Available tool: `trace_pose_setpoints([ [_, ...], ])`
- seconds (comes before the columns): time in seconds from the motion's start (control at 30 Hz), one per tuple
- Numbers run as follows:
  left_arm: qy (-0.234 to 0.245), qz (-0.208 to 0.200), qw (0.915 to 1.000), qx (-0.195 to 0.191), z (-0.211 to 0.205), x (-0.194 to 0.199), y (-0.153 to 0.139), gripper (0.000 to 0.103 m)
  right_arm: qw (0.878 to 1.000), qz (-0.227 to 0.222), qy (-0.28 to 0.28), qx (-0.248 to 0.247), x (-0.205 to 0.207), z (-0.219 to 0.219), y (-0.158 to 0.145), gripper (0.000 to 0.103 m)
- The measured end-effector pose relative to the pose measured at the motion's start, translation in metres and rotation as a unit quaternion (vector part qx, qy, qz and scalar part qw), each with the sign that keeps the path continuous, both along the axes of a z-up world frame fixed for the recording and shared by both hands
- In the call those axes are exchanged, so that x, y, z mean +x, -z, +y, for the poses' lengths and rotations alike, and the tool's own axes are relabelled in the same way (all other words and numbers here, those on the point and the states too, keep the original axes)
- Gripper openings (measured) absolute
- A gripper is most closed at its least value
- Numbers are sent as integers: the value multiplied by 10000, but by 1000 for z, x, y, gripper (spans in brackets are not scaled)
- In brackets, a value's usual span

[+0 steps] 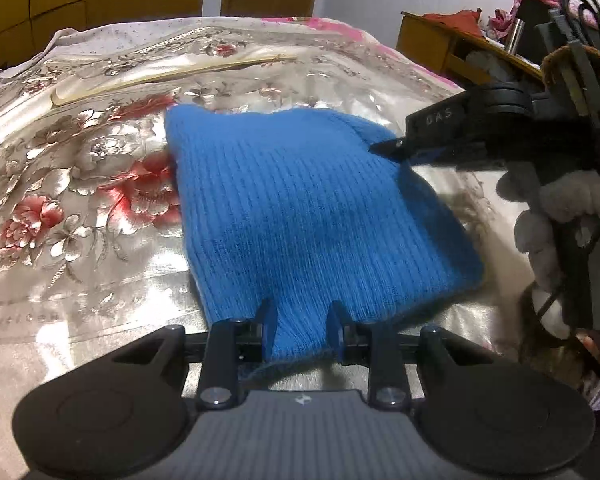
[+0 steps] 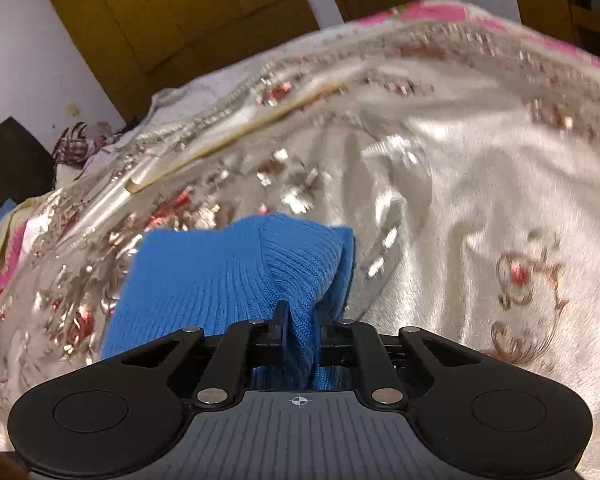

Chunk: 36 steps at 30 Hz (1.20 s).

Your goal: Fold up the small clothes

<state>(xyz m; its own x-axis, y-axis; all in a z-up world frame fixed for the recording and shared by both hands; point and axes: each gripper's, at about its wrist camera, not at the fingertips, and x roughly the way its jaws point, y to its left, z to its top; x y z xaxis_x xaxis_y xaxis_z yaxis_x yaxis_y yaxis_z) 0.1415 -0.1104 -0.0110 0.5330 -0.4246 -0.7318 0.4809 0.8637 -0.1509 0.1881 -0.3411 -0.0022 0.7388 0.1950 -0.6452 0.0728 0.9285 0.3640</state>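
Observation:
A blue ribbed knit garment (image 1: 300, 208) lies on a silver floral bedspread (image 1: 80, 168). My left gripper (image 1: 302, 312) is shut on the garment's near edge, with cloth bunched between its fingers. My right gripper (image 1: 392, 148) comes in from the right in the left wrist view, its tip on the garment's far right corner. In the right wrist view my right gripper (image 2: 302, 312) is shut on a raised fold of the blue garment (image 2: 204, 280), which hangs slack to the left.
A long pale stick (image 1: 168, 76) lies across the bedspread at the back. A wooden cabinet (image 1: 452, 44) with clutter stands at the right. Wooden wardrobe doors (image 2: 172, 12) line the far wall. The bedspread (image 2: 480, 200) spreads wide to the right.

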Motion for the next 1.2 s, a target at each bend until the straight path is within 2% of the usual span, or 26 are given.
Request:
trace_pose_setpoints([
  [0.17,-120,-174,9995,-249,12,-2,-18,34,9989,-179,-16,-438,-9,3,-20,17],
  [0.3,-295,-265,9989,-259,15,9,-20,34,9946,-613,169,-825,-24,9,-41,17],
  [0.4,-384,-187,9988,-259,11,16,-14,34,9929,-774,-187,-881,-20,26,-44,17],
  [0.5,-320,-125,9994,-93,2,16,-6,37,9936,-428,-485,-927,-3,40,-24,13],
  [0.57,-302,12,9995,-95,-1,15,-3,37,9925,-41,-303,-1185,7,38,-3,12],
  [0.6,-319,28,9994,-99,-1,14,-4,37,9944,33,-184,-1043,7,33,2,12],
  [0.7,-452,27,9988,-160,1,8,-9,37,9967,18,-100,-810,0,28,-16,14],
  [0.83,-571,25,9983,-117,4,0,-10,39,9951,-374,-180,-893,-27,36,-42,18],
  [0.9,-520,139,9985,93,3,-3,-4,40,9949,-227,-303,-940,-40,46,-35,18],
  [1.0,-469,171,9984,256,4,-13,-5,40,9915,362,-287,-1216,-48,60,-11,21],
  [1.13,-518,61,9985,151,12,-32,-17,46,9946,271,-62,-1001,-73,66,-22,22],
  [1.2,-625,52,9979,153,15,-37,-18,47,9944,179,-48,-1045,-88,71,-30,22],
])
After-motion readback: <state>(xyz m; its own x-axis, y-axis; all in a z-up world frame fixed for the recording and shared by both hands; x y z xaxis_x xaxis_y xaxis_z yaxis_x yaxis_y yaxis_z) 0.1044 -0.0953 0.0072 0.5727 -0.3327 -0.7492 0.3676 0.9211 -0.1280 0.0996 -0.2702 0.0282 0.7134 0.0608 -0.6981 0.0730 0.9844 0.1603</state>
